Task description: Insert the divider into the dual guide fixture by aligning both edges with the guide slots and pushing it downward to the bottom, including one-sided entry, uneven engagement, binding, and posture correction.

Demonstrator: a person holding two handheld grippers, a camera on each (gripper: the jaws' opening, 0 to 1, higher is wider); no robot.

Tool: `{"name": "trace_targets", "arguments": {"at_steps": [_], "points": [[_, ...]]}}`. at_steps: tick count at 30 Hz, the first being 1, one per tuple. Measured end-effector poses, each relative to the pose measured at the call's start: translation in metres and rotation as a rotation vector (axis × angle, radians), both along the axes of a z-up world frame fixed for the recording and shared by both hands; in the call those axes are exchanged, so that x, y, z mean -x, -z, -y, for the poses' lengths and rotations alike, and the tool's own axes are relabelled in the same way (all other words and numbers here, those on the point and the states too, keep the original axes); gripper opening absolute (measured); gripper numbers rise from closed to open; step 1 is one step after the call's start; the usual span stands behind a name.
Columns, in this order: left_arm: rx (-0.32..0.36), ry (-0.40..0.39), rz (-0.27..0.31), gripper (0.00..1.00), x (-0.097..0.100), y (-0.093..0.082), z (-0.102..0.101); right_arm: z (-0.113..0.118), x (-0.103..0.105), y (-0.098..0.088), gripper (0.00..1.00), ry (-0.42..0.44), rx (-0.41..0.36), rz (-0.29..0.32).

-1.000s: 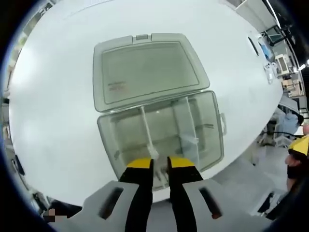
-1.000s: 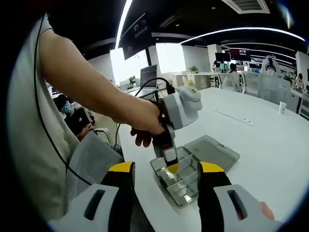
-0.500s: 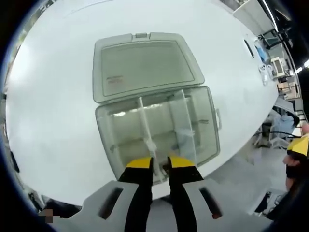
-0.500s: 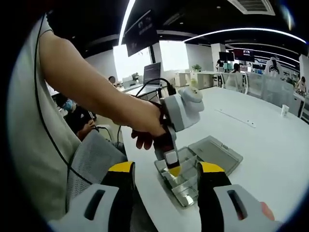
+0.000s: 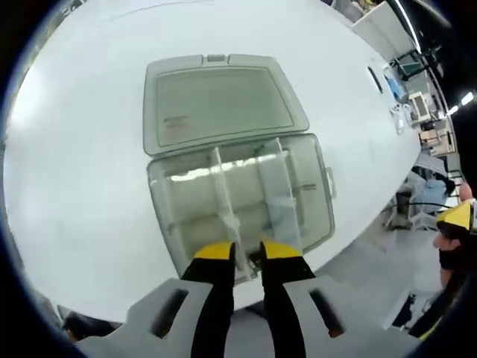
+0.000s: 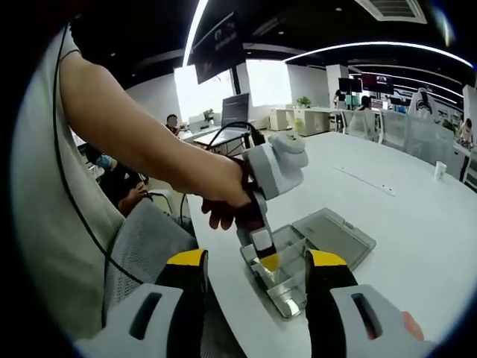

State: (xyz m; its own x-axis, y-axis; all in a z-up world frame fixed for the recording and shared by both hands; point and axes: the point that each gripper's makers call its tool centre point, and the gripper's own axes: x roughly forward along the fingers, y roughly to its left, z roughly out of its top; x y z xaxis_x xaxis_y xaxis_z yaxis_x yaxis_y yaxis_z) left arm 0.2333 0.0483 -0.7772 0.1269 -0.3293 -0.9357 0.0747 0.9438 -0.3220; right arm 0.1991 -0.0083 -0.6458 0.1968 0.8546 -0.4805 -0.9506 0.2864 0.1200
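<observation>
A clear plastic box lies on the white table with its lid folded open behind it. A thin clear divider stands tilted in the box's left half, its near end running in between the jaws of my left gripper, which is shut on it. A second divider sits across the box to its right. In the right gripper view, the left gripper points down into the box. My right gripper is held open well short of the box, with nothing between its jaws.
The box sits close to the table's near edge, with floor and office furniture beyond. A person's arm reaches across the right gripper view to the left gripper. Desks, monitors and seated people fill the room behind.
The left gripper view has shifted a little, so the box sits slightly more to the left. The divider stays between the left jaws. The right gripper has barely moved.
</observation>
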Motion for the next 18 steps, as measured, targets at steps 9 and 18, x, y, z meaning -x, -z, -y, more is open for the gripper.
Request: {"name": "trace_targets", "arguments": {"at_steps": [9, 18], "points": [[0.084, -0.016, 0.052, 0.12, 0.001, -0.01, -0.002, -0.002, -0.001, -0.001, 0.5, -0.002, 0.004, 0.003], [0.145, -0.011, 0.124, 0.16, -0.001, -0.018, -0.002, -0.003, 0.0, 0.0, 0.51, -0.001, 0.01, 0.001]]}}
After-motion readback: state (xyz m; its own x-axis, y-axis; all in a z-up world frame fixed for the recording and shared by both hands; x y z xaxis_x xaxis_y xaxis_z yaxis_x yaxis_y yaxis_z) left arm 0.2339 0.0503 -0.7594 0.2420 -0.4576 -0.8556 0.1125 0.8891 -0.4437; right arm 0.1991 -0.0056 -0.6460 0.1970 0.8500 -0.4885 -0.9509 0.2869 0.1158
